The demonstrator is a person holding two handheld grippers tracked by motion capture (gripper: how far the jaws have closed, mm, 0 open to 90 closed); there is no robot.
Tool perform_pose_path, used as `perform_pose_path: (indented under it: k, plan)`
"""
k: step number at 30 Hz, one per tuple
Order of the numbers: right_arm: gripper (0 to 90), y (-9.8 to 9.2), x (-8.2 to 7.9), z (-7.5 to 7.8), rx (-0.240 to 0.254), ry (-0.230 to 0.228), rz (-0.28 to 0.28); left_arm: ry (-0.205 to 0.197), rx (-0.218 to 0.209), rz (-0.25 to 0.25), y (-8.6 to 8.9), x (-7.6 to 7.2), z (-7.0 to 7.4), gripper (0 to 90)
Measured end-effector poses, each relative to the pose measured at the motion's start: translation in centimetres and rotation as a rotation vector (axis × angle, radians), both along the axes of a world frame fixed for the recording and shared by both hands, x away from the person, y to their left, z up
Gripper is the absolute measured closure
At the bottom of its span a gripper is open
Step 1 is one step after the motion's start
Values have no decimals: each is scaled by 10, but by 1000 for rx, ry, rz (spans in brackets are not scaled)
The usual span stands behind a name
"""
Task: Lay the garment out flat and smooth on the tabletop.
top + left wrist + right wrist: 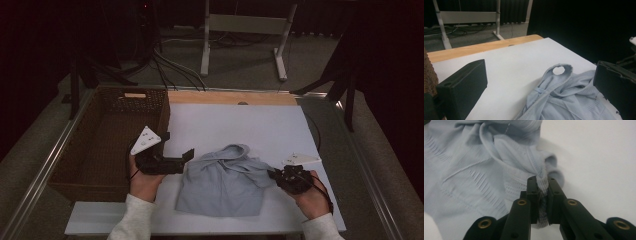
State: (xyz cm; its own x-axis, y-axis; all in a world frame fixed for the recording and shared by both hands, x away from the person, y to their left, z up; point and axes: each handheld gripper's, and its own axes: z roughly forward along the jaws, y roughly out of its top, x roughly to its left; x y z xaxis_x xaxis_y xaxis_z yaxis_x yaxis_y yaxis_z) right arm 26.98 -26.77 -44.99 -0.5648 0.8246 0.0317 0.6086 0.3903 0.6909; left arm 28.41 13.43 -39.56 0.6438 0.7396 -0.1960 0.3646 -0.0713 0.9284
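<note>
The wicker basket (107, 130) at frame left holds nothing. Left gripper (172, 161) hovers released beside the pale blue garment (222, 182), lying crumpled at lower centre. Right gripper (542, 192) clamps its edge; transfer likely remains.

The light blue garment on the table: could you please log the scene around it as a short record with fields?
garment: light blue garment, crumpled on the white table top
right tongs: jaws shut on a fold at the garment's edge
left tongs: jaws wide apart, nothing between them, beside the garment's other edge
basket: brown wicker basket, at the table's left side
contents of basket: nothing seen inside
</note>
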Motion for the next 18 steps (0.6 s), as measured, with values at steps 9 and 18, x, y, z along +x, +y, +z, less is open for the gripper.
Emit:
perform_pose_path:
  k: [9,18]
  plan:
    - [829,2,22,16,-64,-88,-37,1,-1,2,0,0,-1,2]
    - [830,4,45,22,-81,-152,-100,0,0,5,1,0,0,2]
